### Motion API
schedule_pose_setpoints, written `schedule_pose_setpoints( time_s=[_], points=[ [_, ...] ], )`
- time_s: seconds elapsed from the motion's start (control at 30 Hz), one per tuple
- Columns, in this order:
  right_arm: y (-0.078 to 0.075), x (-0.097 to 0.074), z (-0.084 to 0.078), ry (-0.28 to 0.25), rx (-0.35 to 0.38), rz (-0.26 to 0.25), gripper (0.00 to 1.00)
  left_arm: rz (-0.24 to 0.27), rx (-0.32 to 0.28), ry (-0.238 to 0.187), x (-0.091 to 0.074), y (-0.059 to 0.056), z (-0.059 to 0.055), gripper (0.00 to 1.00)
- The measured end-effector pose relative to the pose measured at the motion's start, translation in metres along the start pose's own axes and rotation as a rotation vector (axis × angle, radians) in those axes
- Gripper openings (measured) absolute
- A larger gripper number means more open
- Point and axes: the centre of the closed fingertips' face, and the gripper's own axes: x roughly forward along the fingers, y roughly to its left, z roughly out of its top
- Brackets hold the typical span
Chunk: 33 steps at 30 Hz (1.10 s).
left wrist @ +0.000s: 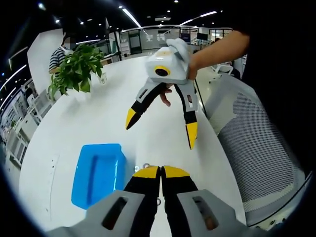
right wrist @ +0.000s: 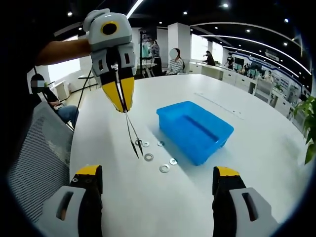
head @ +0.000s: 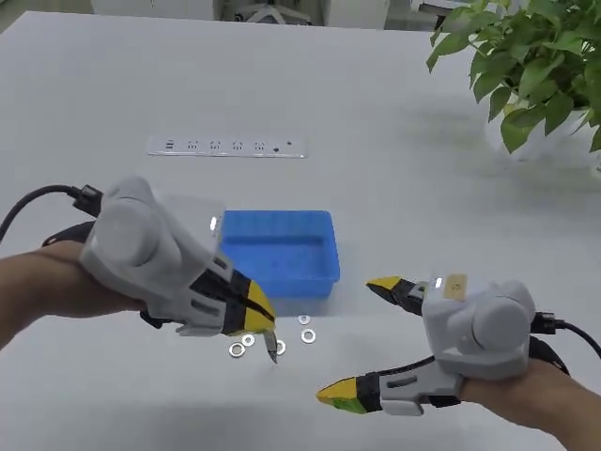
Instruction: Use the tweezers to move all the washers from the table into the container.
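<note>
Head view: the left gripper (head: 258,315), held in a hand at the lower left, is clamping its jaws on a thin pair of tweezers (head: 271,349). The tweezers are pointing down at the white table (head: 423,188), their tip sitting among a small scatter of washers (head: 308,335). The washers are lying just in front of the blue container (head: 282,249), on the near side. The right gripper (head: 352,340) is hovering at the lower right with its jaws spread wide, holding nothing. A white power strip (head: 225,147) is lying beyond the container, and a leafy plant (head: 526,66) is standing at the far right corner.

Left gripper view: the two yellow-tipped jaws are pressing together at the bottom. Two washers are showing just ahead of them, beside the container's near corner. The right gripper is hanging ahead, jaws splayed apart. A mesh chair (left wrist: 256,143) is standing at the table's edge.

Right gripper view: its own jaws are standing far apart at the bottom corners, with nothing between them. The left gripper is reaching down from the top, tweezers pinched between its yellow tips. The tweezer points are resting near the table among six washers beside the container; I cannot tell whether they are touching a washer.
</note>
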Motion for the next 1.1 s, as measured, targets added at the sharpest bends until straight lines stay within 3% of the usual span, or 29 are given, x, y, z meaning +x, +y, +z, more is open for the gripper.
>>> schedule_pose_setpoints(
  time_s=[0.8,1.1],
  points=[
    [0.0032,-0.0021,-0.0063,0.008,0.004,0.004,0.92,-0.023,0.022,0.029,0.0078,0.0064,-0.0034,0.05],
    [0.0012,-0.0014,-0.0035,-0.004,-0.004,0.007,0.89,-0.024,0.017,0.017,0.0075,0.0082,-0.0018,0.05]
  ],
)
